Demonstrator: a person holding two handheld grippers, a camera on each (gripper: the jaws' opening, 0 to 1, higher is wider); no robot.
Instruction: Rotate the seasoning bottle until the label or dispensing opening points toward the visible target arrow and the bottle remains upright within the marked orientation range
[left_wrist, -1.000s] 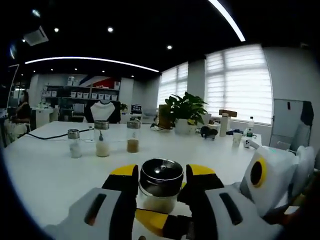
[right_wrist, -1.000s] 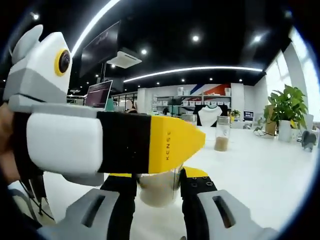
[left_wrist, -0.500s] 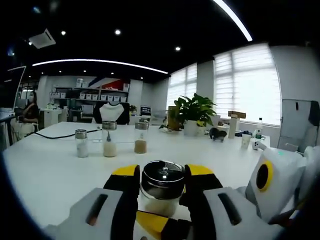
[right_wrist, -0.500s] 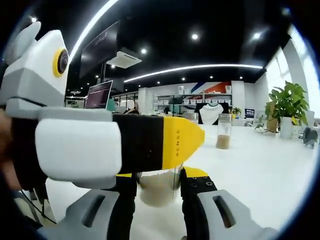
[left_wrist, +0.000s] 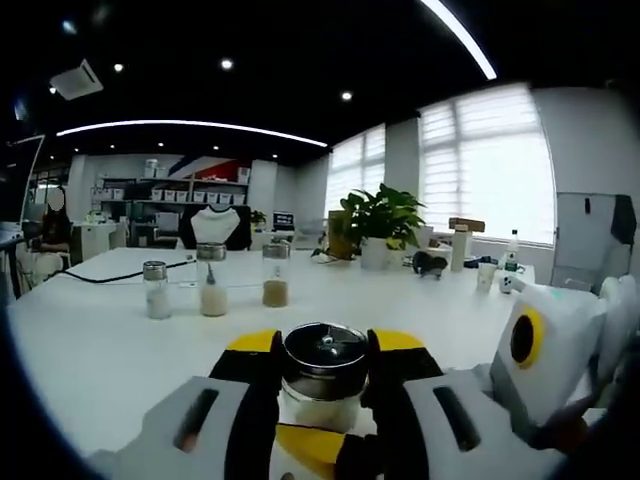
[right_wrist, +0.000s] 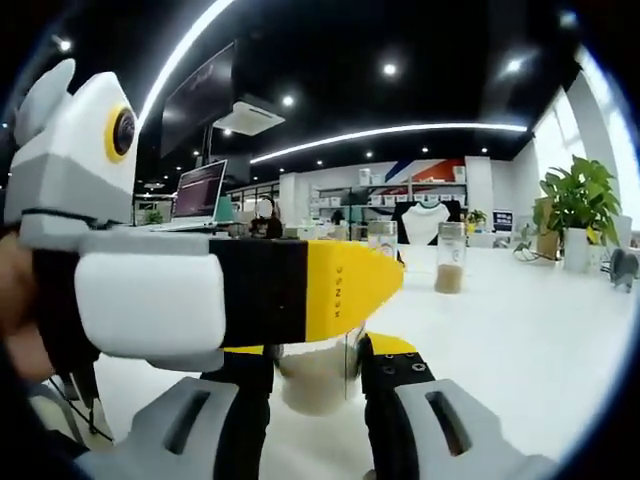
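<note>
both the left gripper (left_wrist: 322, 385) and the right gripper (right_wrist: 315, 385) pinch the seasoning bottle (left_wrist: 322, 375) between their jaws, low over the table (left_wrist: 90, 340). two opposed grips twisting unevenly could tip it or let the glass slip; no arrow is visible.

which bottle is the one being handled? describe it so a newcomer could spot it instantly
On the long white table, three small jars stand in a row far back. The seasoning bottle is the near one, clear glass with a dark shiny metal cap, pale powder inside, sitting between the yellow-tipped jaws of the left gripper.
</note>
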